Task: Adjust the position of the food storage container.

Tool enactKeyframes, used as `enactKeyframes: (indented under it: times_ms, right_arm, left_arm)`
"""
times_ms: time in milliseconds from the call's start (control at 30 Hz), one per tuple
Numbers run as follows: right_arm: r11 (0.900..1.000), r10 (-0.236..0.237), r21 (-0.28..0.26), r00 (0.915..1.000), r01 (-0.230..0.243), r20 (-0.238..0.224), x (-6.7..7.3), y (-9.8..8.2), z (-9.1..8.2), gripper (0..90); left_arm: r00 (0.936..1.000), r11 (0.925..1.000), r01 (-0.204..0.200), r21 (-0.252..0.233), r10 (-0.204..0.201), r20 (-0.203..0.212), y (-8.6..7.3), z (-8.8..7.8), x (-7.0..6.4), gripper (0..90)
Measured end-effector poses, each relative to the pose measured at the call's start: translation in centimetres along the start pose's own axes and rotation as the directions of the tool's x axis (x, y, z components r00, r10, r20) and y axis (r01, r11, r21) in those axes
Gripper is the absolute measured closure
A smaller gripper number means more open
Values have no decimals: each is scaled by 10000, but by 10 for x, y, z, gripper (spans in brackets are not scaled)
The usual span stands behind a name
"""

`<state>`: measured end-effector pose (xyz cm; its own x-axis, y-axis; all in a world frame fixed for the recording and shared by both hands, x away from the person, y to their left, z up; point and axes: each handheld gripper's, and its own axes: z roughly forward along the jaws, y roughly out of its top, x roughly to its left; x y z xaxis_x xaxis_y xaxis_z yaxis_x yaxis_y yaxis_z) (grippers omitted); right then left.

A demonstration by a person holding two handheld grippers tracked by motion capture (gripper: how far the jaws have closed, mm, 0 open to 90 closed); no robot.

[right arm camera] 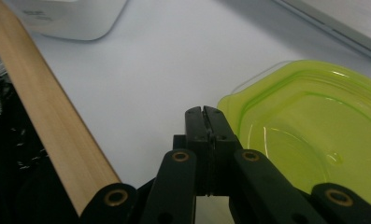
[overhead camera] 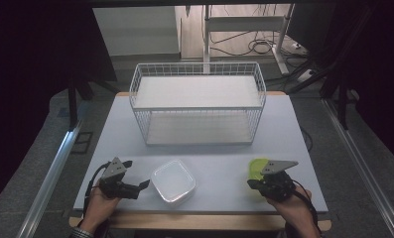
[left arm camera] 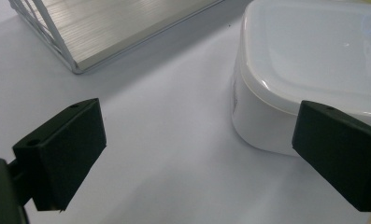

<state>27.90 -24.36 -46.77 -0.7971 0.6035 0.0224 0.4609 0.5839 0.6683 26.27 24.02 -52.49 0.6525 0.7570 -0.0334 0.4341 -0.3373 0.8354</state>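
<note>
A white container with a clear lid [overhead camera: 173,181] sits near the table's front edge. My left gripper [overhead camera: 141,188] lies just left of it, pointing at it. In the left gripper view the jaws of the left gripper [left arm camera: 199,126] stand wide open, with bare table between them and the white container [left arm camera: 309,70] just beyond the right-hand jaw. A lime green lid [overhead camera: 256,167] lies flat at the front right, partly hidden under my right gripper [overhead camera: 251,184]. In the right gripper view the right gripper [right arm camera: 205,116] is shut, pads pressed together with nothing between them, at the edge of the green lid [right arm camera: 314,135].
A white two-tier wire rack [overhead camera: 197,106] stands at the back middle of the white table [overhead camera: 224,158]; its corner [left arm camera: 80,37] shows beyond the left gripper. The table's wooden front edge [right arm camera: 47,107] runs close beside the right gripper.
</note>
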Motion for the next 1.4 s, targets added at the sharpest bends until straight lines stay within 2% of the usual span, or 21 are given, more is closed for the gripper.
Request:
enactKeyframes:
  times_ms: [433, 933, 1033, 1167, 1267, 1333, 1400]
  right_arm:
    - [9987, 493, -170, 9952, -480, 850, -27, -9, -6, 893]
    - [9899, 1370, -573, 9804, -1300, 1415, -56, -18, -13, 893]
    - [9887, 1434, -662, 9779, -1346, 1523, -57, -18, -14, 891]
    - [9901, 1223, -864, 9820, -1106, 1442, -47, -14, -14, 889]
    - [9913, 1066, -893, 9870, -962, 1204, -38, -10, -10, 889]
    - [9930, 924, -831, 9906, -842, 1007, -32, -8, -5, 889]
    - [9941, 810, -789, 9937, -749, 774, -26, -5, 0, 889]
  left_arm:
    - [10000, 9997, -35, 234, 35, -30, 0, 2, -1, 34]
    - [10000, 9982, 52, 594, -49, -45, 1, 4, -3, 45]
    - [9999, 9969, 141, 778, -136, -73, 2, 5, -3, 50]
    - [9996, 9960, 284, 853, -289, 55, 3, 4, -2, 58]
    - [9997, 9963, 195, 833, -205, 110, 5, 3, -3, 153]
    - [9999, 9965, 95, 836, -100, 57, 7, 3, -3, 304]
    - [9999, 9960, 136, 883, -134, -32, 8, 5, -2, 416]
